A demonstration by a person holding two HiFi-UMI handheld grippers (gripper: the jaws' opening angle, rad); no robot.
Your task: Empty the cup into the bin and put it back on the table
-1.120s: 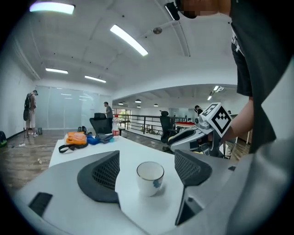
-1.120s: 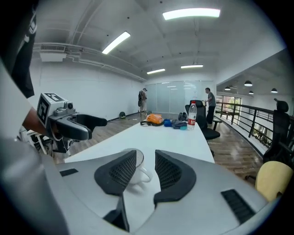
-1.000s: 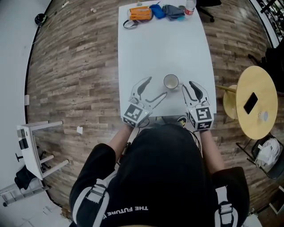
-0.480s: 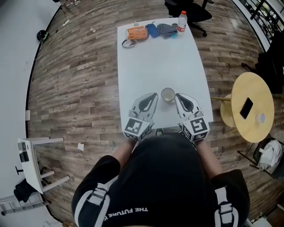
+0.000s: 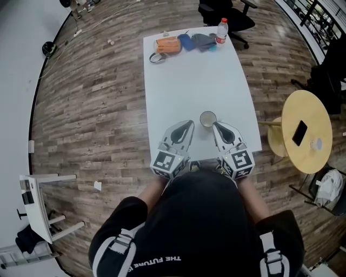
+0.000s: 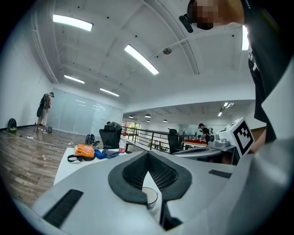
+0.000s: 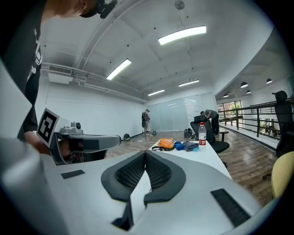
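Observation:
A small white cup (image 5: 208, 118) stands upright on the white table (image 5: 194, 70), near its front edge. My left gripper (image 5: 190, 124) rests just left of the cup, jaws shut with nothing in them. My right gripper (image 5: 214, 125) lies just right of the cup, also shut and empty. In the left gripper view the closed tips (image 6: 148, 162) meet above the cup's rim (image 6: 149, 197), which shows in the gap below them. In the right gripper view the jaws (image 7: 145, 154) are pressed together, with no cup in sight. No bin shows in any view.
An orange pouch (image 5: 168, 44), blue and grey items and a water bottle (image 5: 221, 31) sit at the table's far end. A round yellow side table (image 5: 311, 130) with a phone stands to the right, beside a stool (image 5: 280, 130). An office chair (image 5: 224, 8) is beyond the table.
Both grippers went from wide open to shut, empty. They now sit closer in on either side of the cup. The head camera shifted a little.

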